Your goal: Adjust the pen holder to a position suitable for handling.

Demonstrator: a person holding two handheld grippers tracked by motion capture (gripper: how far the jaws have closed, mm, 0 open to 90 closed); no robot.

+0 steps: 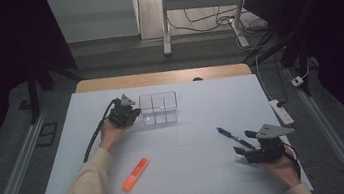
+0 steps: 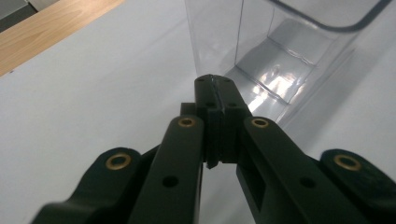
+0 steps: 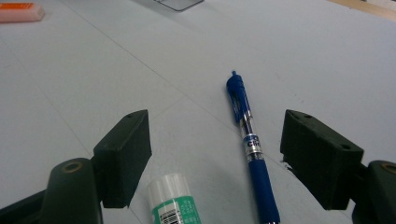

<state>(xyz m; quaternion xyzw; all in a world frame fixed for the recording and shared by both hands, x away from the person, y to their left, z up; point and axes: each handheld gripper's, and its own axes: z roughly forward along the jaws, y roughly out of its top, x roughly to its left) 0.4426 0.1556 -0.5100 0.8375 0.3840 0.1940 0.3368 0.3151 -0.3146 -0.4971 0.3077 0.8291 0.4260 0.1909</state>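
- Left gripper (image 1: 135, 113) at the far left part of the table (image 1: 196, 184), jaws pressed together with nothing between them, tip just beside the left wall of the clear box (image 1: 159, 108); touching or not, hard to tell.
- Clear box (image 2: 285, 51): see-through plastic, thin shiny walls, open on top, split into small rooms inside, standing upright.
- Right gripper (image 1: 242, 153) near the front right, jaws spread wide and holding nothing.
- Blue pen (image 3: 248, 140) lying flat on the table, right in front of the right gripper and between its open jaws in the right gripper view, closer to one jaw than the other, touching neither.
- Pen long and thin, pointing away from the right gripper toward the middle of the table, so lying along the gripper and not across it.
- Pen in the high view (image 1: 231, 136): much nearer the right hand (image 1: 283, 168) than the left hand (image 1: 111, 135).
- Probably next: a small push forward and down, then a squeeze across the thin body of the pen.
- Pen smooth and round, with a clear middle part and a dark blue rubbery grip; may roll if nudged from the side.
- Glue stick (image 3: 173, 200) with a white cap and green label lying beside the pen, close to the other jaw; could get in the way.
- Orange marker (image 1: 136, 174), short and blocky, lying alone near the front, well apart from both grippers.
- Table top pale, flat and smooth, with faint lines.
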